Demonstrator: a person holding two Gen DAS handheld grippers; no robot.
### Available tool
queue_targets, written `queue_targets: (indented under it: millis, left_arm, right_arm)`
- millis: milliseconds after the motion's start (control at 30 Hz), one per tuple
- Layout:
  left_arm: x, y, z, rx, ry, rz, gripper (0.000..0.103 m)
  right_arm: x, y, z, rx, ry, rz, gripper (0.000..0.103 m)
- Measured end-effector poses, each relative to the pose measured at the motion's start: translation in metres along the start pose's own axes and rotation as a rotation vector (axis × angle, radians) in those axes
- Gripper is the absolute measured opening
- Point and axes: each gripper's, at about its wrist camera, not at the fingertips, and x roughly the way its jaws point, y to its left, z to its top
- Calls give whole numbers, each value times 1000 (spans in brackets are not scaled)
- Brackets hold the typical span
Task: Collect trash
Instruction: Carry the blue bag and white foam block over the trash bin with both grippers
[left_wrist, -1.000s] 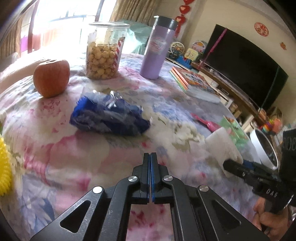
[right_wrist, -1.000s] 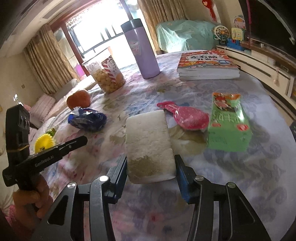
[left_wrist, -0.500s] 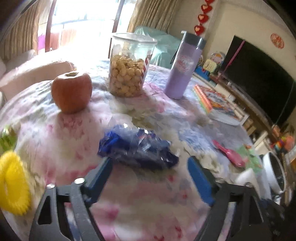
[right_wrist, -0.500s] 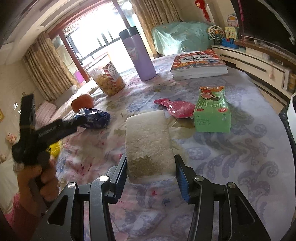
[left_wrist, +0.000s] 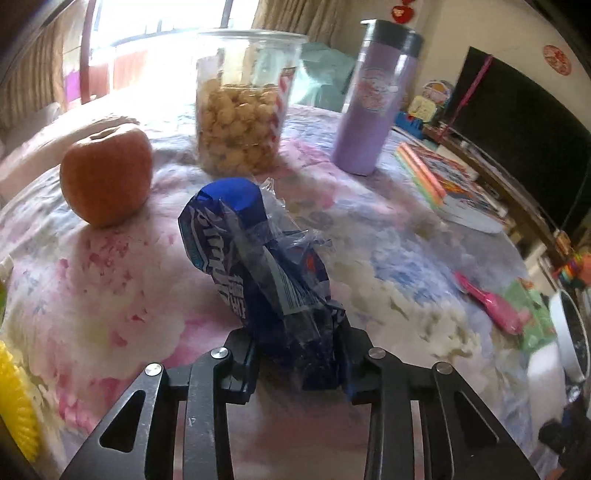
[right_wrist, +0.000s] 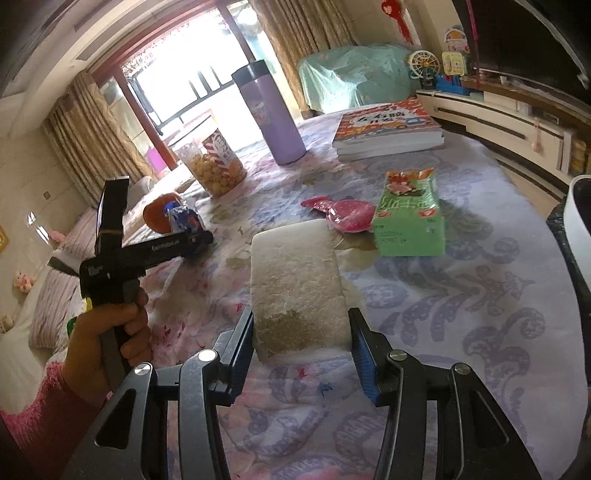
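Note:
My left gripper (left_wrist: 297, 363) is shut on a crumpled blue snack wrapper (left_wrist: 255, 258) and holds it tilted up off the floral tablecloth (left_wrist: 110, 295). It also shows in the right wrist view (right_wrist: 199, 240), with the wrapper (right_wrist: 183, 218) at its tip. My right gripper (right_wrist: 301, 343) is shut on a white sponge block (right_wrist: 295, 280) with a dirty near end, held above the table. A pink wrapper (right_wrist: 343, 214) and a green carton (right_wrist: 410, 218) lie on the cloth beyond the sponge.
An apple (left_wrist: 105, 177), a clear jar of snacks (left_wrist: 240, 110), a purple tumbler (left_wrist: 373, 99) and stacked books (right_wrist: 384, 125) stand on the table. A yellow spiky ball (left_wrist: 13, 398) lies at the left edge. A white bin rim (right_wrist: 580, 229) stands at the right.
My left gripper moved forward, opened around the blue wrapper, then shut on it and tipped it up. My right gripper kept holding the sponge and drew back a little.

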Motion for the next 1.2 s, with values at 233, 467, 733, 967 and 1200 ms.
queue_targets:
  millis: [233,467,733,967,1200]
  left_arm:
    - [-21,-30,-29,67,10,-111,32]
    - [-46,-69,-53,150,26,-210,32]
    - [-54,-112,-70,245,61,-301,32]
    - [-54,-144,-72,315,88,-354,32]
    - [-44,-181,-71,381,106,-397,32]
  right_arm:
    - [-18,-11,-3,30,-30,-8,49]
    - [-44,-31,-11,70,-62,-48,49]
    - [-75,-52,-20,112,-109,-91,49]
    - [-99,-74,-27,154,-141,-131,49]
    - [-124,-98,-34,202,-175,-173,49]
